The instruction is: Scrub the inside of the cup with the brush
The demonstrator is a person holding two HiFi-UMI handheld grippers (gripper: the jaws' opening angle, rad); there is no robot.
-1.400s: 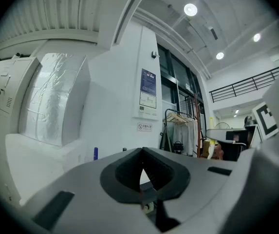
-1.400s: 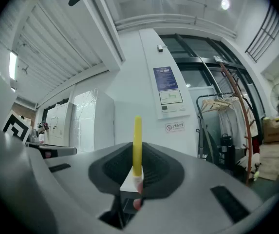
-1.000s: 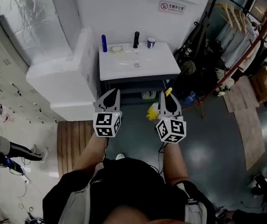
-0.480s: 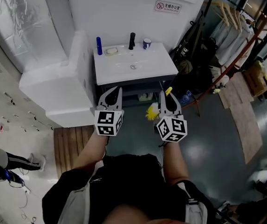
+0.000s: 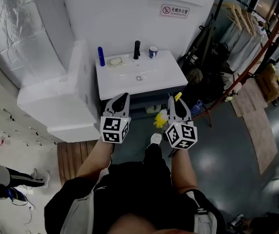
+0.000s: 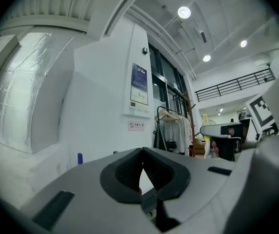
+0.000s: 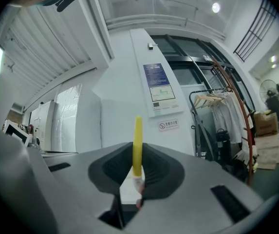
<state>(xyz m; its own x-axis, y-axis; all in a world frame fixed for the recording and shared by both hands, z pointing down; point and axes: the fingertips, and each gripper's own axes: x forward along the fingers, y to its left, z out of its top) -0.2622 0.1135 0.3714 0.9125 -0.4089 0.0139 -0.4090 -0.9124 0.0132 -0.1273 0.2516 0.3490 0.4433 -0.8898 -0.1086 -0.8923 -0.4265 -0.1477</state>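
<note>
the right gripper [image 5: 176, 101] is clamped on the yellow brush [image 7: 137, 145], its handle pinched between the jaws, ready for scrubbing. the left gripper [image 5: 121, 99] is closed on nothing, probably kept free for the cup [image 5: 153, 51], which stands well ahead of both grippers at the sink's [image 5: 124, 82] far edge.

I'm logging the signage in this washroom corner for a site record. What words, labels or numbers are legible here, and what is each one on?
No text here can be quoted.
On the wall sign above the sink: a red prohibition circle beside a row of characters, too small to read.
On the wall poster with a blue header: print too blurred to read.
</note>
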